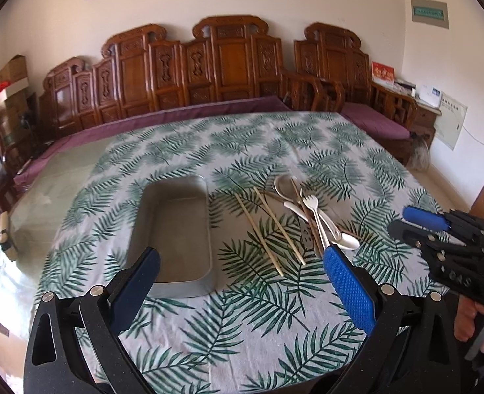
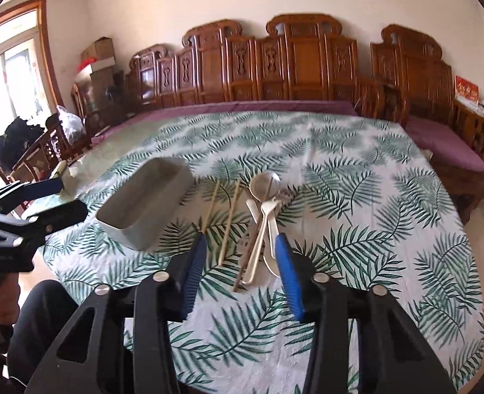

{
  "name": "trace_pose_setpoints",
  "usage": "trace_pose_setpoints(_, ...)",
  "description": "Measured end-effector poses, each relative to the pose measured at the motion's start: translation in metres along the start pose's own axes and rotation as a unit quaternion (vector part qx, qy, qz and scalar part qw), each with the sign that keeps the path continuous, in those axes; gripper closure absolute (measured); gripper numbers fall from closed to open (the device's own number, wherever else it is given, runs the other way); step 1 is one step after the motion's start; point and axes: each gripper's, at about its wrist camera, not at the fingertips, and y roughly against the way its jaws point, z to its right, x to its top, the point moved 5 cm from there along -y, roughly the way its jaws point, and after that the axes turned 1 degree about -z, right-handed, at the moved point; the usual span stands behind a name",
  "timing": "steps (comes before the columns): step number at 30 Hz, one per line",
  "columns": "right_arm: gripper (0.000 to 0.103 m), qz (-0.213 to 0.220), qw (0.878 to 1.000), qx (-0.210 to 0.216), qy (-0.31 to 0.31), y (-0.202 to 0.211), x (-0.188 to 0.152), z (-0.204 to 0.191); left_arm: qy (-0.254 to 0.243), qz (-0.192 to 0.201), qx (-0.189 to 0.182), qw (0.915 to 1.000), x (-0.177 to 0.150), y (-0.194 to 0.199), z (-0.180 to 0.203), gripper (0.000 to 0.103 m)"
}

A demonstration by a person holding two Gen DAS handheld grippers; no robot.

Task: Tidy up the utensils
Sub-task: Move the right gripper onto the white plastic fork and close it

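Note:
A grey metal tray lies empty on the leaf-print tablecloth; it also shows in the right wrist view. Right of it lies a loose pile: two pale chopsticks, a metal spoon, a white fork, a white spoon and brown chopsticks. The pile shows in the right wrist view too, with chopsticks and spoons. My left gripper is open and empty, near the tray's near end. My right gripper is open and empty, just short of the pile, and is seen from the left wrist.
The round table with the leaf cloth has bare glass at its left edge. A carved wooden bench with purple cushions stands behind it. The left gripper appears at the left of the right wrist view.

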Motion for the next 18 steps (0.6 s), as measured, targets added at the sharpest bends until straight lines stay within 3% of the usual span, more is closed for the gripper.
trace_pose_setpoints(8, 0.077, -0.046, 0.998, 0.036, 0.004, -0.063, -0.006, 0.009, -0.003, -0.026, -0.017, 0.9995, -0.003, -0.035, 0.006, 0.01)
trace_pose_setpoints(13, 0.089, -0.082, 0.995, 0.056, 0.004, -0.107, -0.016, 0.01, 0.003, -0.044, -0.03, 0.9986, -0.005, -0.053, 0.005, 0.023)
trace_pose_setpoints(15, 0.089, -0.098, 0.994, 0.05, -0.007, -0.123, -0.021, 0.018, 0.007, -0.046, -0.032, 0.9984, -0.007, -0.057, 0.004, 0.035)
trace_pose_setpoints(18, 0.089, -0.097, 0.995, 0.036, -0.014, -0.129, -0.023, 0.025, 0.015, -0.047, -0.036, 0.9981, -0.009, -0.06, 0.003, 0.036)
